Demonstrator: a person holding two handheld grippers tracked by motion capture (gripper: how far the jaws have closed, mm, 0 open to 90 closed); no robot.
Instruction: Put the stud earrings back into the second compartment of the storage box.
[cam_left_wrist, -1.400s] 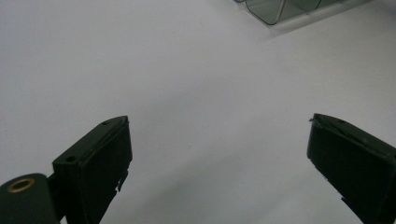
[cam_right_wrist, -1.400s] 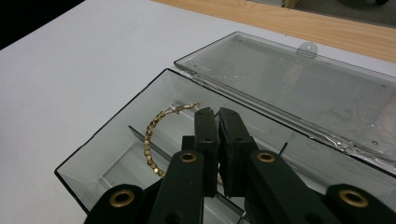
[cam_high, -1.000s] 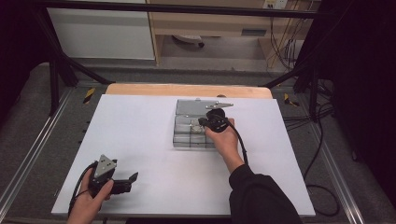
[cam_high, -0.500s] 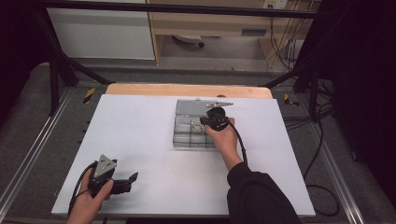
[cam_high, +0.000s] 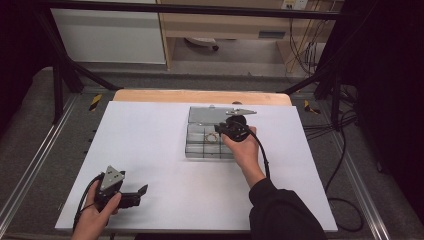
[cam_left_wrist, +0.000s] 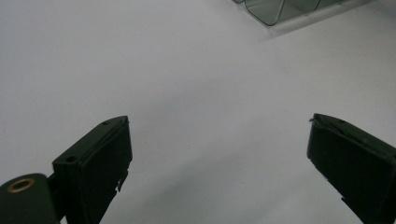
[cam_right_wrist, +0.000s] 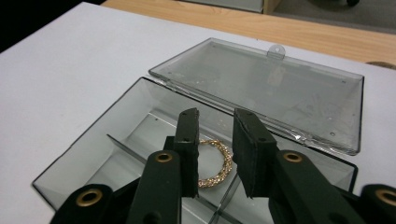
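Bracelet (cam_right_wrist: 215, 161): a gold chain ring lying in a rear compartment of my clear box (cam_right_wrist: 88, 154), beside a divider. The box sits right of centre on the white table (cam_high: 150, 145), its lid (cam_right_wrist: 275, 91) swung fully back and lying flat behind it. My right gripper (cam_right_wrist: 215, 149) hangs over that compartment, jaws narrowly parted with a gap between them, one pad in front of the bracelet's left edge; nothing is pinched, and I cannot tell whether a pad touches the chain. My left gripper (cam_high: 131, 196) rests at the near left of the table, jaws wide and empty, well apart from the box.

Progress, as I judge it: the lid is off the compartments and the bracelet lies inside one; what is left depends on whether I am placing or fetching, which the views do not settle. The lid remains to be closed.

Writing: none legible on box, lid or grippers.
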